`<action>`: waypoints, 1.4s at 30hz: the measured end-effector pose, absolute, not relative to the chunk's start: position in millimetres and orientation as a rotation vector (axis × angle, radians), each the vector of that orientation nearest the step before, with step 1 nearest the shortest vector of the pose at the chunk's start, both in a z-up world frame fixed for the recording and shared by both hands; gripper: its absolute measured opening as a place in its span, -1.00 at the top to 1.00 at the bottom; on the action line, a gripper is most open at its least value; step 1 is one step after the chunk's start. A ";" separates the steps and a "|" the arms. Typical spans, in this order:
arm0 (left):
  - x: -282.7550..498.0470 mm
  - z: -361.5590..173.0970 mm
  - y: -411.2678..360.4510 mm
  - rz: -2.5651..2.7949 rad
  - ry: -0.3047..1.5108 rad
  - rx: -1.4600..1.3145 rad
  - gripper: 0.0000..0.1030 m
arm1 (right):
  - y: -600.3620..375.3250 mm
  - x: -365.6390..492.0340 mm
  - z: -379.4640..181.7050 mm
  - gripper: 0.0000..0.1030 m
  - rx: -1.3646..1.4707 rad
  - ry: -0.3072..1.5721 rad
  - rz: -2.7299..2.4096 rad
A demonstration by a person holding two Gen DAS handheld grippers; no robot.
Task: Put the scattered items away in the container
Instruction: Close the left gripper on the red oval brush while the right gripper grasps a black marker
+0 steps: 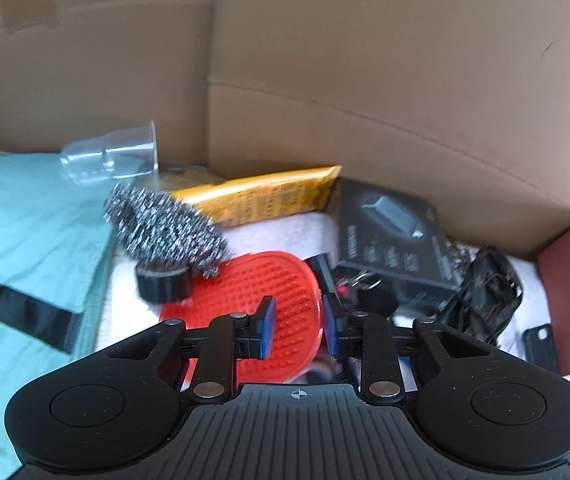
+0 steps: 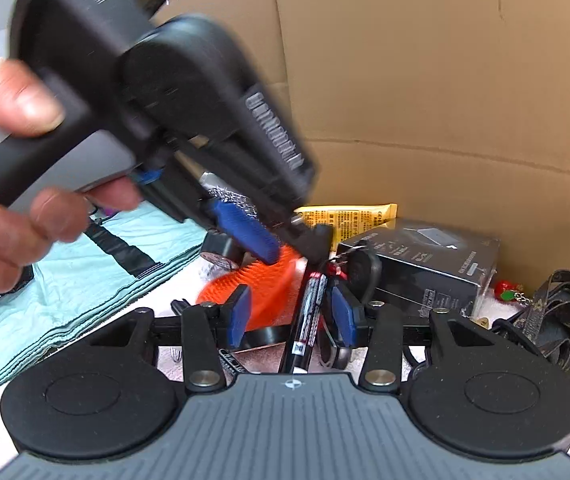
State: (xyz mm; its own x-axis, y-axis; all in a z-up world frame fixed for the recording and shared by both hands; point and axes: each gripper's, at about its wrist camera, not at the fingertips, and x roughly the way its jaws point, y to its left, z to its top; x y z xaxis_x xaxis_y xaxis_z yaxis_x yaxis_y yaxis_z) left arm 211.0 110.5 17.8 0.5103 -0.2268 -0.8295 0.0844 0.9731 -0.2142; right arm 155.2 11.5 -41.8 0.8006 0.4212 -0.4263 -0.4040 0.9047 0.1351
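Note:
Both grippers are inside the cardboard box (image 1: 365,60). My left gripper (image 1: 297,326) is open and empty, its blue pads just above the red bristled silicone pad (image 1: 261,292). That pad also shows in the right wrist view (image 2: 269,284). My right gripper (image 2: 293,316) is open, with a black marker pen (image 2: 307,320) lying between its fingers, not gripped. The left gripper (image 2: 281,252) reaches in from the upper left of the right wrist view. A steel wool scourer (image 1: 165,228) rests on a black tape roll (image 1: 165,284).
The box (image 2: 445,80) holds a teal cloth (image 1: 25,220), a clear plastic cup (image 1: 113,156), a yellow tube (image 1: 265,196), a black product box (image 1: 393,240), keys (image 1: 365,286), a black strap bundle (image 1: 485,296) and a red charm (image 2: 507,290).

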 end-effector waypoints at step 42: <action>187.9 -15.9 103.3 -0.110 0.993 0.279 0.43 | 42.1 170.1 -66.1 -0.19 -0.072 0.612 0.481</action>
